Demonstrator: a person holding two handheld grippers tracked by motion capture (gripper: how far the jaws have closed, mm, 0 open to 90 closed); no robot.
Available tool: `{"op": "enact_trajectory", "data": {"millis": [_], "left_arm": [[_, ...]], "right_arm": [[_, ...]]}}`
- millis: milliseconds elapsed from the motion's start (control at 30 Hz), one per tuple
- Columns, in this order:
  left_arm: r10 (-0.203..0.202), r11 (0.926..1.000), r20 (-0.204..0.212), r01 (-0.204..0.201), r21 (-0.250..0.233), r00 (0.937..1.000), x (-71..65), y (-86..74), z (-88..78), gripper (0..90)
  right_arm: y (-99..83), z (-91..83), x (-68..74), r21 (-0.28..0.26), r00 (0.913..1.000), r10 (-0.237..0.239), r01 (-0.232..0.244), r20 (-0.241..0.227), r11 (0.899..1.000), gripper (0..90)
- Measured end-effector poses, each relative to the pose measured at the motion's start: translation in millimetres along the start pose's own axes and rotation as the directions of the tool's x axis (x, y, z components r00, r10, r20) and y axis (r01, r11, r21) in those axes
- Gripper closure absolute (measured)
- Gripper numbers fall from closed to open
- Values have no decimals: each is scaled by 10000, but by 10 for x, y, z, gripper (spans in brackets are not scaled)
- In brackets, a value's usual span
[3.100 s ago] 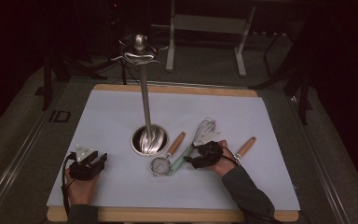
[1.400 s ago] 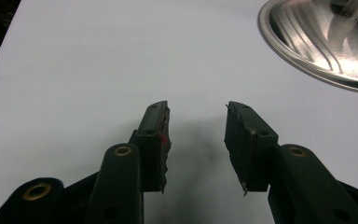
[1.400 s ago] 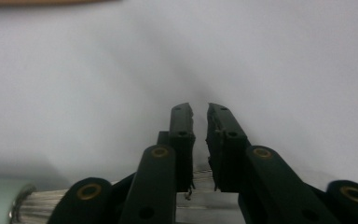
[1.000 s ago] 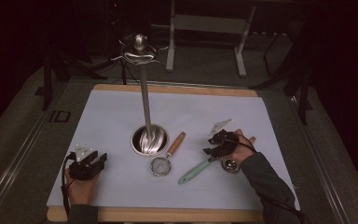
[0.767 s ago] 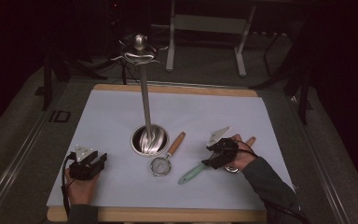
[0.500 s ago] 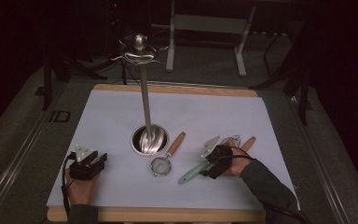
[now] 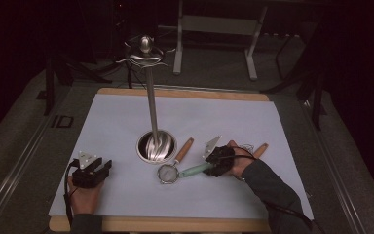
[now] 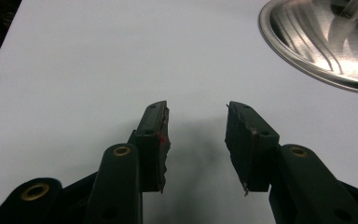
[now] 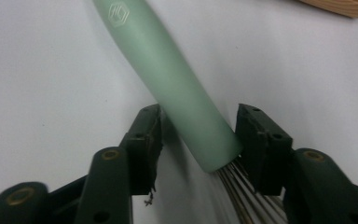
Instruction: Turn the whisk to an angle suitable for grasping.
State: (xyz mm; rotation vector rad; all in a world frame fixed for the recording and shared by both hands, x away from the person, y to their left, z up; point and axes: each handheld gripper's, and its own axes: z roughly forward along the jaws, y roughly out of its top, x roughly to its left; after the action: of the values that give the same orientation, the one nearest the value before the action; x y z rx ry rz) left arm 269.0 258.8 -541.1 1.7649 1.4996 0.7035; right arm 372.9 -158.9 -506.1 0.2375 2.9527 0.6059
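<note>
- The left gripper (image 7: 93, 171) is resting at the table's (image 7: 272, 117) near-left corner, jaws parted and gripping nothing — idle, with the steel stand base (image 8: 324, 39) ahead of it.
- The strainer (image 7: 167, 173) is lying beside that base, untouched.
- The right gripper (image 9: 198, 140) is straddling the green whisk handle (image 9: 168, 79) near its wires (image 9: 242, 196), jaws apart — judged the grasping step; next, closing squarely on the handle before lifting.

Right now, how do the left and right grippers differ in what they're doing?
The left gripper has bare table between its jaws; the right gripper straddles the green whisk handle near its wire end. The left sits apart from the utensils by the stand's base; the right is among them. Both are open and low over the table.
</note>
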Motion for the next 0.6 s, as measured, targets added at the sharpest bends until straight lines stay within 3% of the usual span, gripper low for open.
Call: {"op": "enact_trajectory", "data": {"millis": [133, 267, 433, 600], "left_arm": [[-5, 10000, -1, 5, 0, 10000, 2, 0, -3, 589], [-20, 10000, 10, 20, 3, 10000, 3, 0, -2, 588], [-15, 10000, 4, 15, 6, 10000, 2, 0, -2, 587], [1, 10000, -18, -1, -5, 10000, -1, 0, 0, 586]], "right_arm": [[68, 0, -18, 491, 9991, -422, 426, -99, 9979, 608], [92, -8, -39, 823, 9977, -668, 676, -130, 9943, 632], [75, -36, -34, 1101, 9958, -917, 915, -29, 9897, 651], [29, -117, -39, 1035, 9952, -964, 945, 142, 9901, 667]]}}
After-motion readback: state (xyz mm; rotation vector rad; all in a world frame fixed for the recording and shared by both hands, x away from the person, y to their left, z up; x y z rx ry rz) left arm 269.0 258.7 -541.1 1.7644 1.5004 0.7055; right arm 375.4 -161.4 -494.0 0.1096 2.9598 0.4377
